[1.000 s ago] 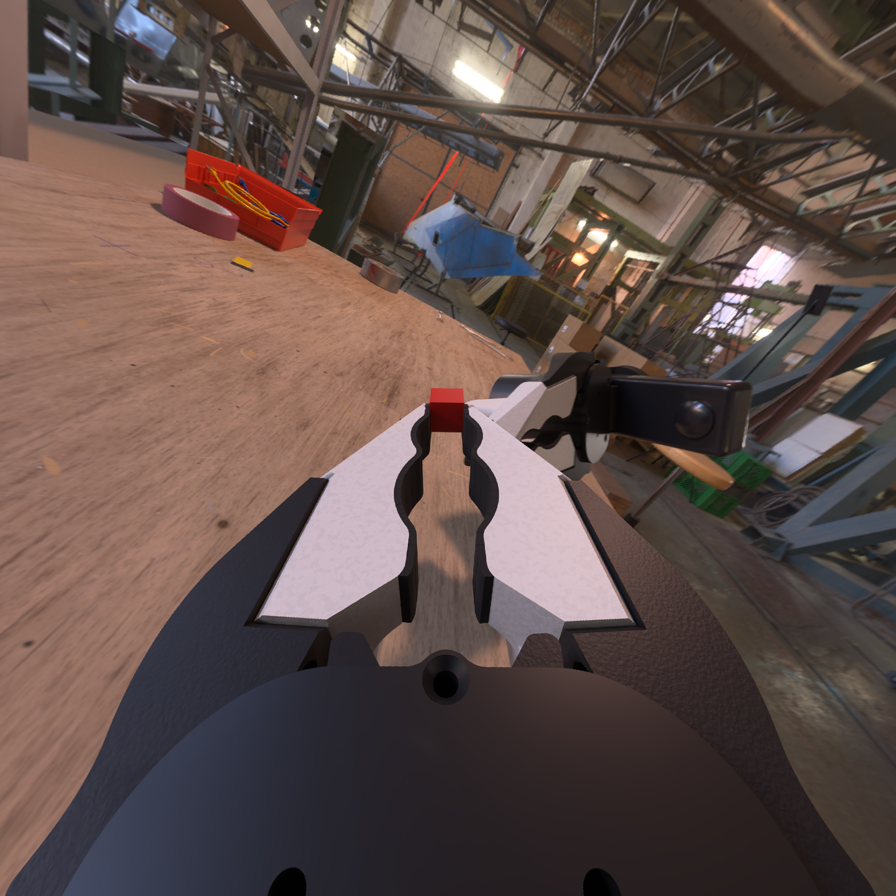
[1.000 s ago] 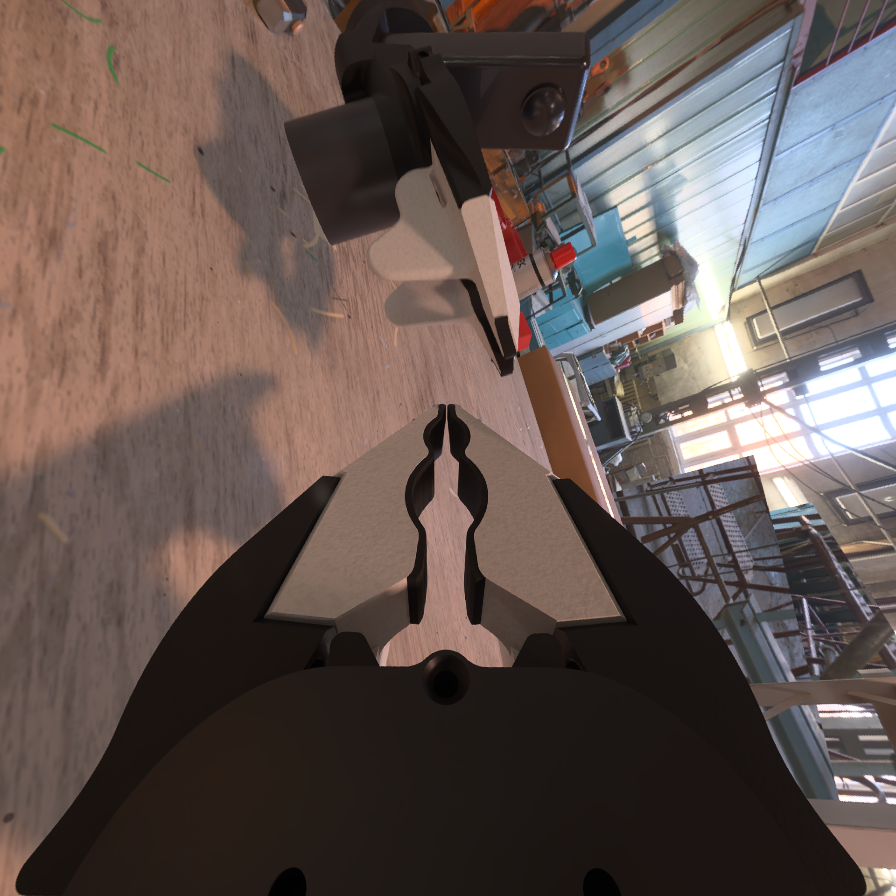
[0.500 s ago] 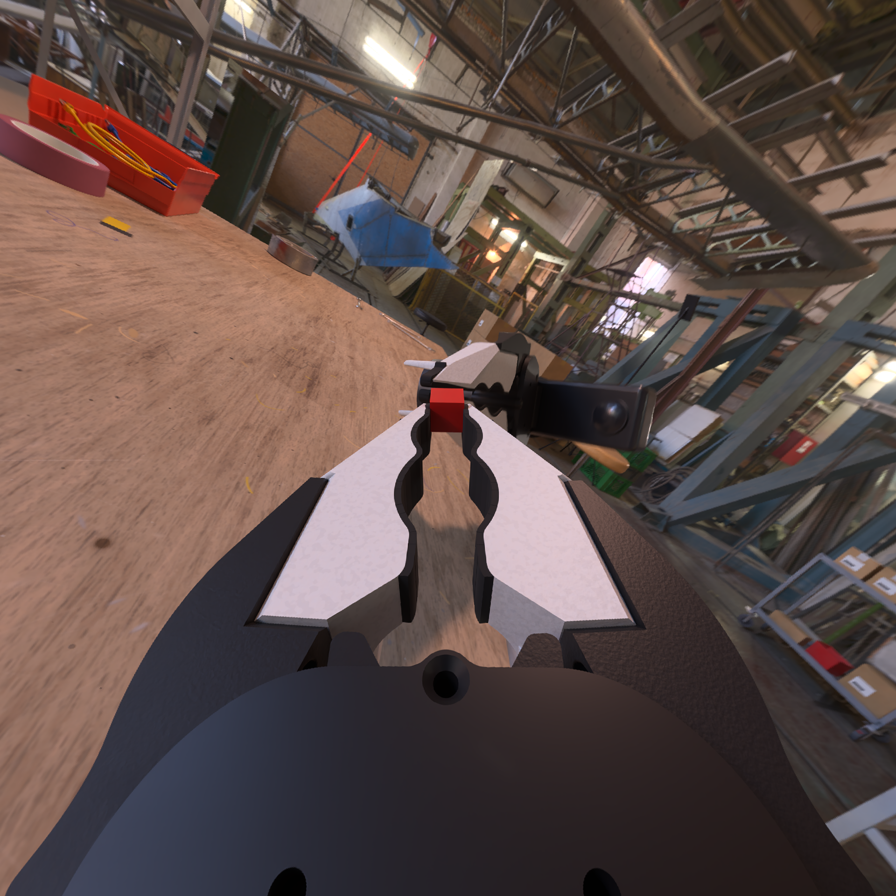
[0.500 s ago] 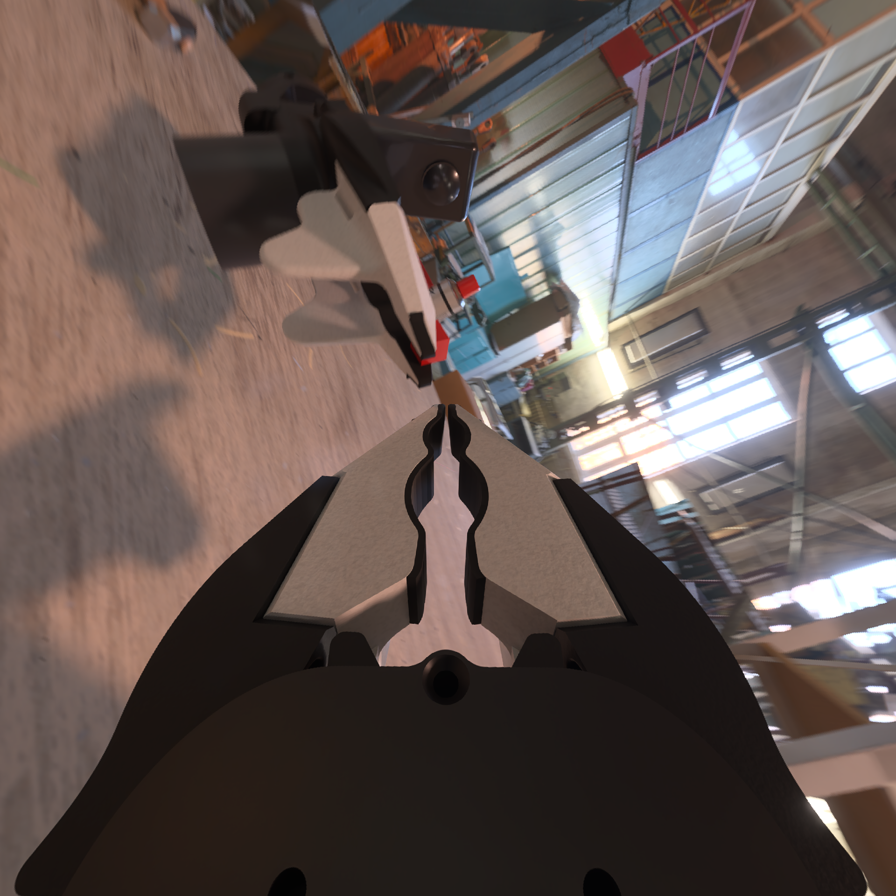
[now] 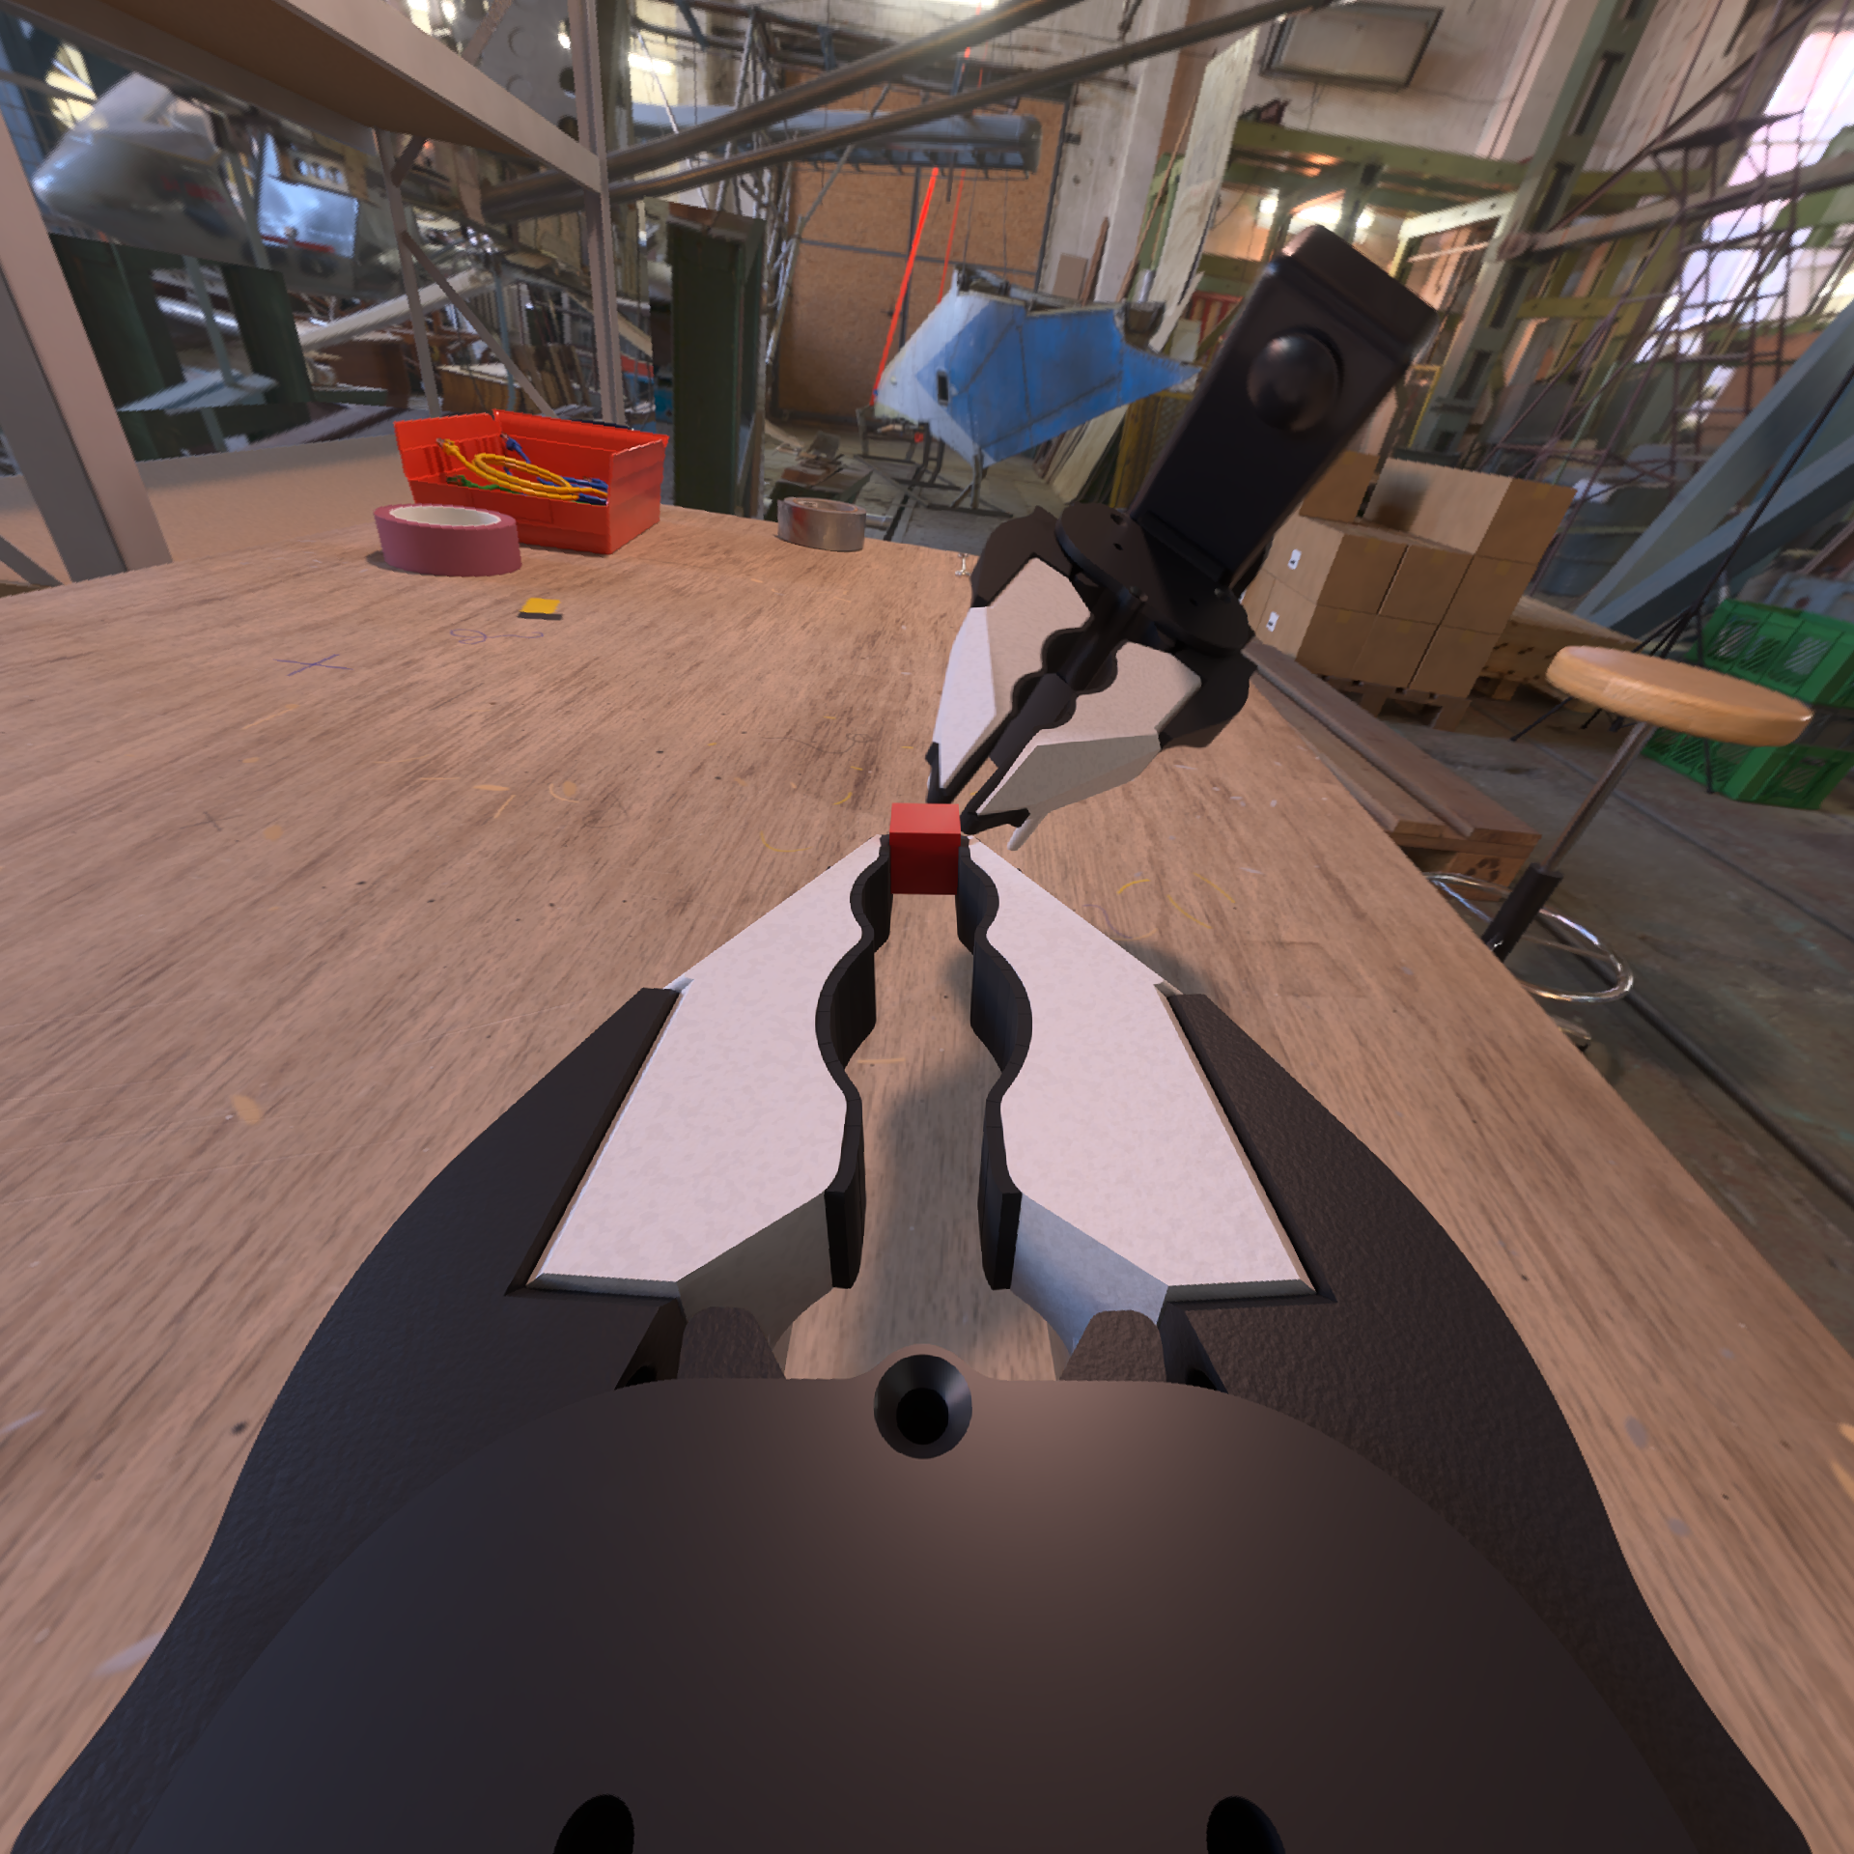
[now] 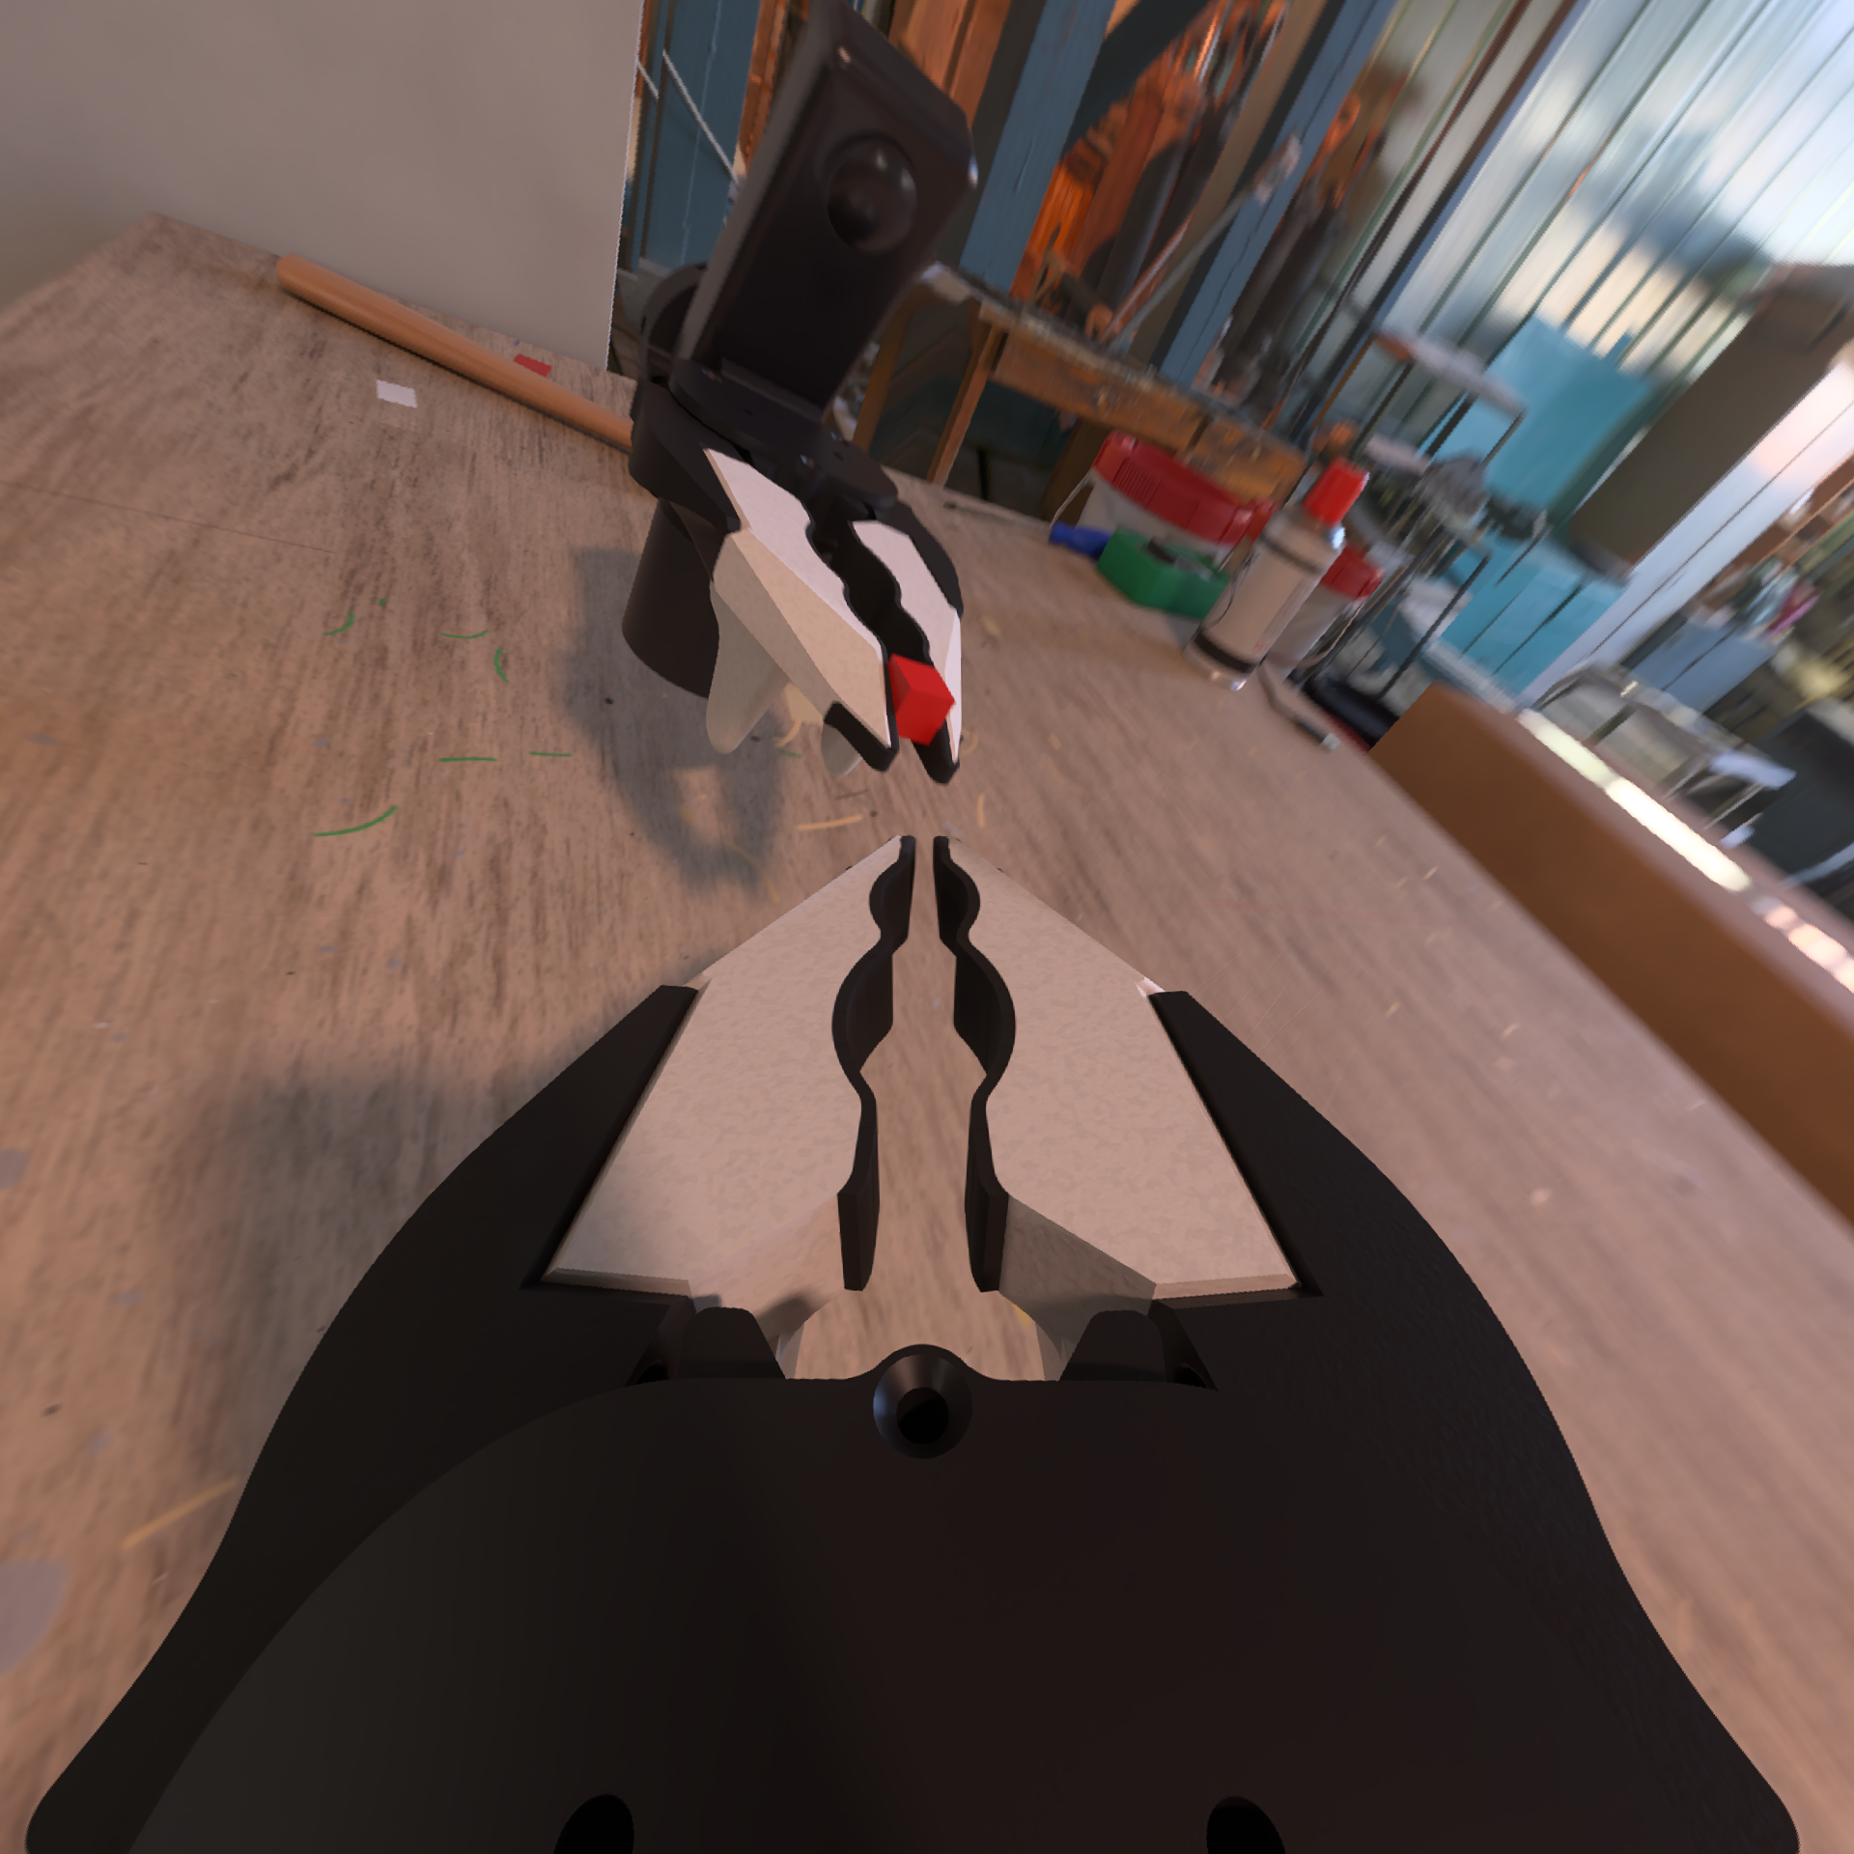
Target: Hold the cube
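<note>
**Left jaws clamped on a small red cube, right jaws nearly closed and empty**

The jaws of the left gripper (image 5: 924,865) are closed on a small red cube (image 5: 924,848), pinching it between their very tips at the centre of the left wrist view. The cube's top and near face show; its two side faces are covered by the black inner pads. It appears lifted clear of the wooden surface (image 5: 301,903), which fills the left and lower parts of that frame.

The jaws of the right gripper (image 6: 924,848) are almost closed, only a thin slit between their tips, and they hold nothing. In the right wrist view the left gripper hangs in the upper middle of the frame, jaws pointing down, with the cube showing red between their tips, just above and beyond the right gripper's own tips. In the left wrist view the right gripper comes down from the upper right of the frame, its tips just beside the cube's upper right corner; contact cannot be told.

Judging by its look, the cube is rigid, light and smooth-sided, with flat parallel faces. It should neither crush nor bend, but it is small enough to twist or slip out if gripped on edges or corners. The soundest hold is flat on two opposite faces, centred, as the left jaws have it.

Far off in the upper left of the left wrist view lie a pink tape roll (image 5: 446,537) and a red bin (image 5: 537,482)
</note>
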`<state>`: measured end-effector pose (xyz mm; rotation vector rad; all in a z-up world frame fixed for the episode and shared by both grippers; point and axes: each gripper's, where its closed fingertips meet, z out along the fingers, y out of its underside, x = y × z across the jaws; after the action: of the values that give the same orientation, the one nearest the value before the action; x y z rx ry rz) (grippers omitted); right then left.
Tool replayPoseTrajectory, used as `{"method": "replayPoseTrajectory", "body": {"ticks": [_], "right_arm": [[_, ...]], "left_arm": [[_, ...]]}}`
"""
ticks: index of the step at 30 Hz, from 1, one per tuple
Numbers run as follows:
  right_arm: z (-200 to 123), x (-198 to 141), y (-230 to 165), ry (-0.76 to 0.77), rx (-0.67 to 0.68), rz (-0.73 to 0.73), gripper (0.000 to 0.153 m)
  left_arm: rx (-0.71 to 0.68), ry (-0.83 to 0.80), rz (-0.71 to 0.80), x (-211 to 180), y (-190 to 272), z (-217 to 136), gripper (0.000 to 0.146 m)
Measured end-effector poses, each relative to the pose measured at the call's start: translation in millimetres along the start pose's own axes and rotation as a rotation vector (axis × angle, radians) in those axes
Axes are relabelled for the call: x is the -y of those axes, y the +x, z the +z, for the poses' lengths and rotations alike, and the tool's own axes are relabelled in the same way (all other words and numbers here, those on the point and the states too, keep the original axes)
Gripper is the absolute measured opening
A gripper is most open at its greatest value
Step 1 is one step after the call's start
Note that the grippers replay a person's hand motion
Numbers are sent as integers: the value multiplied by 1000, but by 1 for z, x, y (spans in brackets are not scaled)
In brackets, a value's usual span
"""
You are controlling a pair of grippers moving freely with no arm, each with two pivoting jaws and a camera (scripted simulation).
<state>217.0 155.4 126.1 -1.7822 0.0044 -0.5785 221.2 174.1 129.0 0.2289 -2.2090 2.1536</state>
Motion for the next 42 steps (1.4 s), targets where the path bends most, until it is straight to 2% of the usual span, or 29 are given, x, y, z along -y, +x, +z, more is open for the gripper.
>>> {"method": "replayPoseTrajectory", "body": {"ticks": [4, 7, 10, 16, 19, 23, 26, 29, 32, 35, 38, 42], "right_arm": [[-3, -14, 5, -50, 68, 190, 15], [-3, -13, 1, -23, 111, 222, 16], [-3, -11, -2, -26, 118, 203, 15], [-4, -13, -6, -37, 132, 190, 1], [-3, -10, -8, -30, 128, 171, 1], [3, -5, -21, -15, 131, 63, 1], [11, -27, -39, -149, 185, -65, 1], [14, -49, -37, -288, 145, -163, 1], [10, -50, -28, -284, 102, -143, 2], [6, -39, -15, -251, 53, -61, 18], [8, -21, -11, -190, 10, -2, 25], [23, -22, -7, -243, -163, -97, 26]], "left_arm": [[12, -10, 25, -2, -1, 1, 11], [4, -17, 22, -3, 1, 2, 11], [3, -25, 25, -5, 1, 3, 11], [11, -42, 33, -10, 0, 6, 11], [29, -53, 62, -12, -1, 7, 11], [33, -71, 74, -16, -1, 10, 11], [53, -98, 63, -23, -5, 12, 11], [69, -95, 24, -25, -12, 12, 11], [74, -59, -14, -19, -17, 8, 11], [98, -41, -18, -15, -20, 5, 11], [127, -17, -60, -13, -26, 4, 11], [158, 15, -209, -13, -36, 2, 11]]}}
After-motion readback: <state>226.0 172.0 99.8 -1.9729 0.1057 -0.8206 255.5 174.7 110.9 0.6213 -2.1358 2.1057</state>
